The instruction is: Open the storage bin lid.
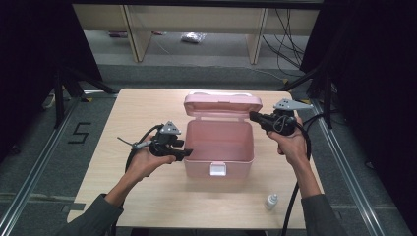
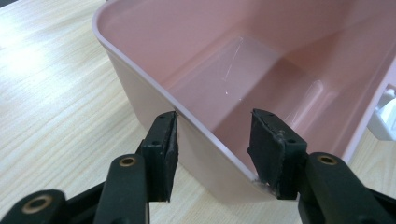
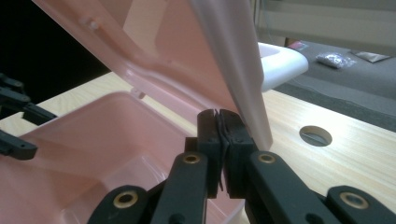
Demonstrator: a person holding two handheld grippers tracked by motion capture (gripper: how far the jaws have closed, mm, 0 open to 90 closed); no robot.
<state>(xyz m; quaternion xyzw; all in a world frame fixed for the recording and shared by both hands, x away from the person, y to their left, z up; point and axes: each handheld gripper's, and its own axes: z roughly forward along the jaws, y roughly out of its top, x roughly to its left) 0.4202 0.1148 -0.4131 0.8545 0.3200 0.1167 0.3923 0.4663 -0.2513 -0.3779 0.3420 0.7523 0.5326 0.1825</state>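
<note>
Pink box (image 1: 219,142) stands open; left gripper (image 2: 212,154), jaws spread, straddles its wall; right gripper (image 3: 219,140), jaws pressed together, props lid (image 1: 222,104). Next: clamp the wall.

A light wooden table (image 1: 147,196) stands on a grey carpet (image 1: 44,162), with a round cable hole (image 3: 315,135) in its top. Black tape on the floor to the left forms a figure 5 (image 1: 78,132). Metal rails (image 1: 29,182) run along the floor at both sides. Black curtains (image 1: 29,59) hang left and right, with black stand legs (image 1: 69,83) before them. Beyond the table stands a pale wooden desk frame (image 1: 133,29); cables (image 1: 290,39) and a small plastic bag (image 1: 193,37) lie on the floor beneath it. Lighting is even.
</note>
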